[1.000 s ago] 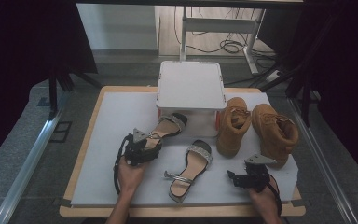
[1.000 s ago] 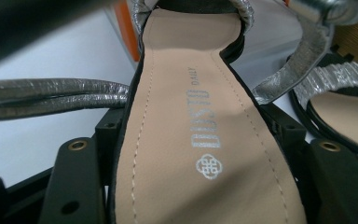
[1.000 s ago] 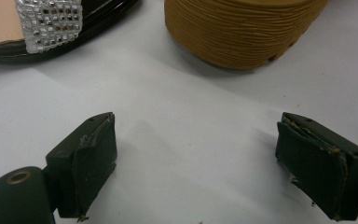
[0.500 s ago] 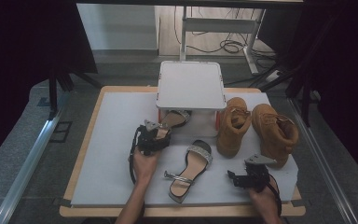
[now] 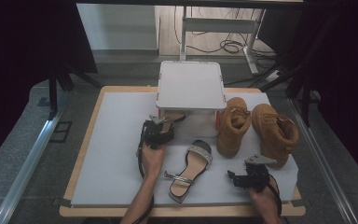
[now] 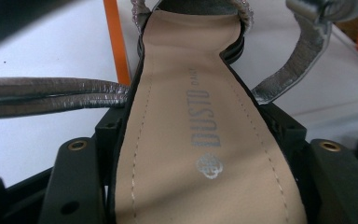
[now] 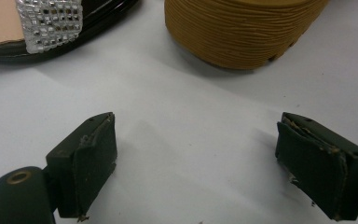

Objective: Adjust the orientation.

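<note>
A beige-insoled sandal with silver straps (image 6: 191, 140) lies between the jaws of my left gripper (image 6: 193, 158), which is shut on its heel end. From above, that gripper (image 5: 157, 133) holds this sandal (image 5: 172, 115) with its toe under the front edge of a white raised stand (image 5: 191, 86). The matching sandal (image 5: 191, 170) lies flat on the white mat, its jewelled strap (image 7: 49, 23) also visible from the right gripper. My right gripper (image 5: 249, 178) rests at the front right, open, with bare mat between its pads (image 7: 93, 154).
Two tan boots (image 5: 233, 126) (image 5: 275, 133) stand to the right of the stand; one boot's ribbed sole (image 7: 242, 32) is just ahead of the right gripper. The white mat (image 5: 116, 154) lies on a wooden board, with open mat on the left side.
My left gripper has carried its sandal to the right and away from me, up to the white stand. The right gripper, the other sandal and the boots have stayed put.
</note>
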`<state>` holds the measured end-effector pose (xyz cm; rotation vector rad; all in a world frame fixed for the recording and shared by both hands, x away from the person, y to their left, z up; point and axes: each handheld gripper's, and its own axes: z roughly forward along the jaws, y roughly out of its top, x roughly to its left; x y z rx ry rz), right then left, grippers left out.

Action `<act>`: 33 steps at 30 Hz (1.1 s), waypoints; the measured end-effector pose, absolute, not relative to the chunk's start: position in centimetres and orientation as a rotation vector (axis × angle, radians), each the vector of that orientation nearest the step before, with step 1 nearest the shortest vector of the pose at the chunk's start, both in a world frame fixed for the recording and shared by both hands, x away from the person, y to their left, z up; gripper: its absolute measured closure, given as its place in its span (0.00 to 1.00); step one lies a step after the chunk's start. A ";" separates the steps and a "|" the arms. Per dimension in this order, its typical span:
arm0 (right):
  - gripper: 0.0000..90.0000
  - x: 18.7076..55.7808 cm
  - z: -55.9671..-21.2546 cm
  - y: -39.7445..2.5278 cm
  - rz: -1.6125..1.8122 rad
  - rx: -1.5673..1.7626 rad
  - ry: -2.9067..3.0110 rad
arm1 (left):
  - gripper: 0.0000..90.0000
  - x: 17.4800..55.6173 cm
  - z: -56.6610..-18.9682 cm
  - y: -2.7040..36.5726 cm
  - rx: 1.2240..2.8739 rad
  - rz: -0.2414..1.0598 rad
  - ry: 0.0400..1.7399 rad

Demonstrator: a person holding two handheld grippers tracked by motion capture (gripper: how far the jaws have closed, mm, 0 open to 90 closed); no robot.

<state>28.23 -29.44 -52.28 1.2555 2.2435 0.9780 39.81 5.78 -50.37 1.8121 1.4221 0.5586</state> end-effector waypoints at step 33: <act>0.14 28.2 -52.3 -29.4 0.978 1.256 2.243 | 0.41 36.4 -48.9 8.1 1.904 0.533 1.277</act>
